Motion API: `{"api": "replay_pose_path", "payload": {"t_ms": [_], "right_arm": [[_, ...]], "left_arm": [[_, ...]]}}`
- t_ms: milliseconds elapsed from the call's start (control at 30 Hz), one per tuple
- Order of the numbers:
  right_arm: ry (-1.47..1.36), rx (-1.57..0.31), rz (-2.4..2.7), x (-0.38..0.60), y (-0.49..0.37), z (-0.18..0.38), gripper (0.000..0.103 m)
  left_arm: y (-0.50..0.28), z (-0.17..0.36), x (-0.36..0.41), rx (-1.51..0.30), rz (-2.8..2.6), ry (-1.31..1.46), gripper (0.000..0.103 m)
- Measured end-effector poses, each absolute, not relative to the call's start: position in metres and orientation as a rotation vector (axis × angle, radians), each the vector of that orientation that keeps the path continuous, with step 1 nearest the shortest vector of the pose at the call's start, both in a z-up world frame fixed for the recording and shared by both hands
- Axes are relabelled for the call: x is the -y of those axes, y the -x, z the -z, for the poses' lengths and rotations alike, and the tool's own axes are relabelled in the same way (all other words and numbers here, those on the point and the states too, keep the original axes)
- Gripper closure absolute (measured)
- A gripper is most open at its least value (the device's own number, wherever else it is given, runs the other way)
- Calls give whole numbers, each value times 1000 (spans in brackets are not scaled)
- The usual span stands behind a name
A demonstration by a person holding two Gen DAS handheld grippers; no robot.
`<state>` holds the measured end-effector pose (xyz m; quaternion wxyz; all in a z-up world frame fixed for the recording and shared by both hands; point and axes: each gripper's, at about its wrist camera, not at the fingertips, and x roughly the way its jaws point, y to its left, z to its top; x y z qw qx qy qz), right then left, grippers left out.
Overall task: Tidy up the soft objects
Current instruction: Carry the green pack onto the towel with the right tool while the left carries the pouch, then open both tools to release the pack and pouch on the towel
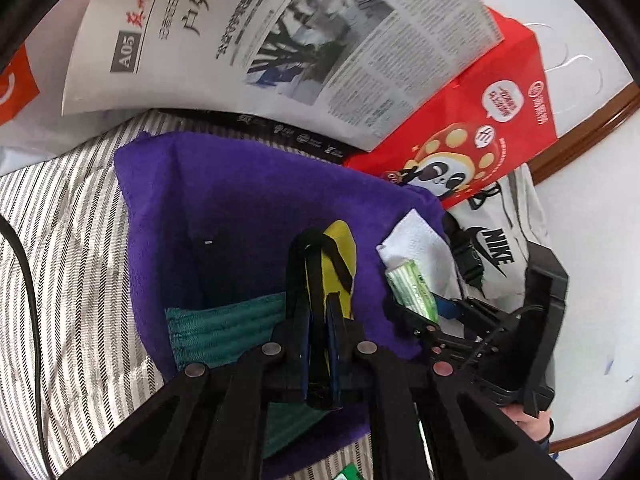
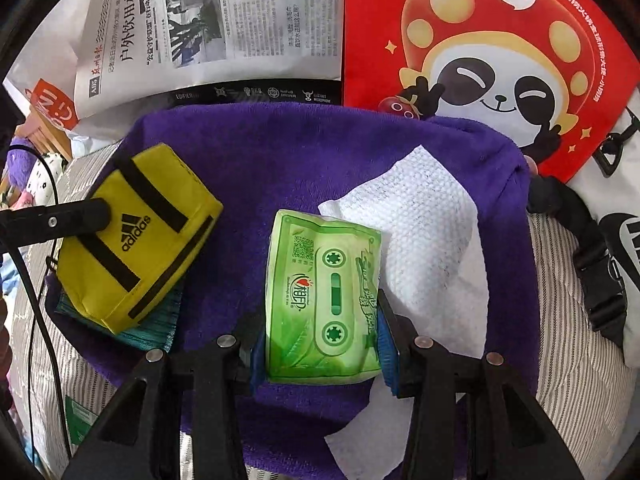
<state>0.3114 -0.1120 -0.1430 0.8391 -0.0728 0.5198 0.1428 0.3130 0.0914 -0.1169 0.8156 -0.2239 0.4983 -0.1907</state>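
Note:
My left gripper (image 1: pixel 318 280) is shut on the yellow Adidas pouch (image 1: pixel 340 264), held edge-on above a purple towel (image 1: pixel 224 208). In the right wrist view the yellow pouch (image 2: pixel 136 236) sits at the left with the left gripper's finger (image 2: pixel 56 220) pressed on it, over a teal cloth (image 2: pixel 160 320). My right gripper (image 2: pixel 320 340) is shut on a green tissue pack (image 2: pixel 324 300) above the purple towel (image 2: pixel 280 152) and a white paper towel (image 2: pixel 432 220). The tissue pack also shows in the left wrist view (image 1: pixel 412 288).
A newspaper (image 1: pixel 256 32) and a red panda bag (image 2: pixel 488 52) stand behind the towel. A grey Nike bag (image 1: pixel 504 232) lies at the right. Everything rests on a striped cloth (image 1: pixel 60 240). A black cable (image 1: pixel 24 280) runs along the left.

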Motion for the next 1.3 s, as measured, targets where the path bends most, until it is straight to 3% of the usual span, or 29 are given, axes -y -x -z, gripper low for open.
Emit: {"api": "replay_pose_path", "payload": {"t_ms": [267, 400, 467, 600, 733, 1300], "right_arm": [[177, -1100, -319, 106, -315, 148, 54], [164, -1104, -343, 106, -313, 150, 45], [146, -1111, -347, 107, -312, 150, 44], [134, -1108, -339, 108, -306, 142, 44], [121, -1095, -339, 107, -302, 131, 44], [124, -905, -288, 144, -212, 49, 39]], "left_arm": [[-313, 119, -87, -1094, 369, 418, 91], [-309, 122, -89, -1121, 356, 426, 83], [-306, 121, -91, -1125, 352, 430, 82], [-296, 116, -93, -1125, 350, 408, 68], [-283, 109, -96, -1117, 334, 380, 63], [-189, 74, -95, -1044, 392, 263, 62]]}}
